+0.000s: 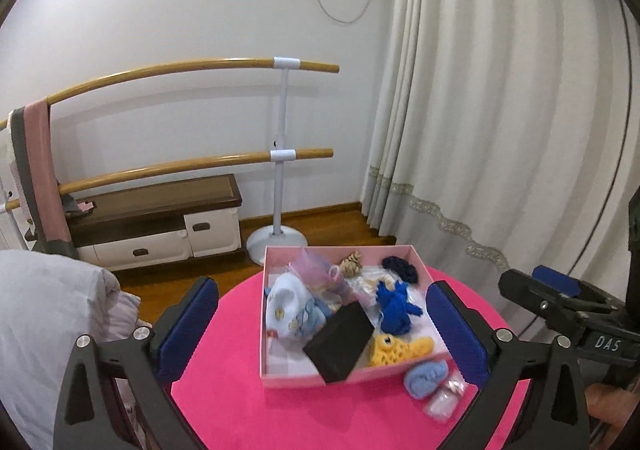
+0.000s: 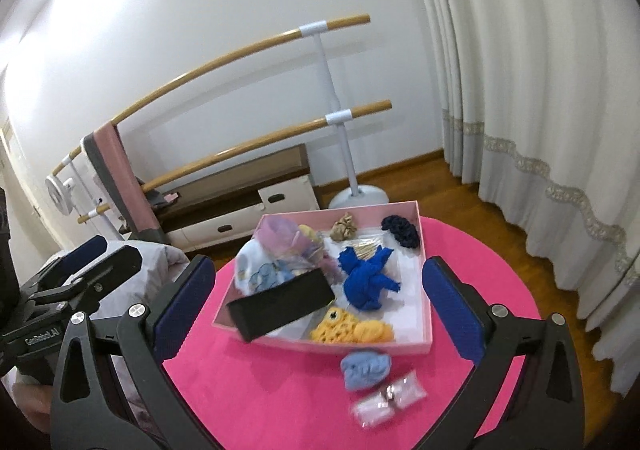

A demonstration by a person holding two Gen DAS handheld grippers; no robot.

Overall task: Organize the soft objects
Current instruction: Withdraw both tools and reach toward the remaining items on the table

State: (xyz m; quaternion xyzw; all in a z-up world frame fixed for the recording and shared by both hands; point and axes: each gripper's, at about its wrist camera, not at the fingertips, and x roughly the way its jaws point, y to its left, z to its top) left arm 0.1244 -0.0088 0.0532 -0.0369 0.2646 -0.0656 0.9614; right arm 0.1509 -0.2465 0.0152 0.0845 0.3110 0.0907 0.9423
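Observation:
A pink box (image 1: 294,380) (image 2: 425,346) sits on a round pink table (image 1: 248,418) (image 2: 272,402). It holds a black box (image 1: 340,342) (image 2: 280,304), a royal-blue cloth (image 1: 394,308) (image 2: 366,282), a yellow knitted toy (image 1: 396,350) (image 2: 352,330), a white and light-blue cloth (image 1: 292,310), a navy scrunchie (image 2: 400,232) and a tan scrunchie (image 2: 344,228). A light-blue soft item (image 1: 424,378) (image 2: 366,368) and a small clear packet (image 1: 442,402) (image 2: 388,400) lie on the table in front of the box. My left gripper (image 1: 320,330) and right gripper (image 2: 318,306) hover above, both open and empty.
A ballet barre stand (image 1: 280,153) with a pink cloth (image 1: 40,169) stands by the wall. A low cabinet (image 1: 160,226) is behind the table. Curtains (image 1: 500,109) hang at the right. Grey bedding (image 1: 52,322) lies at the left.

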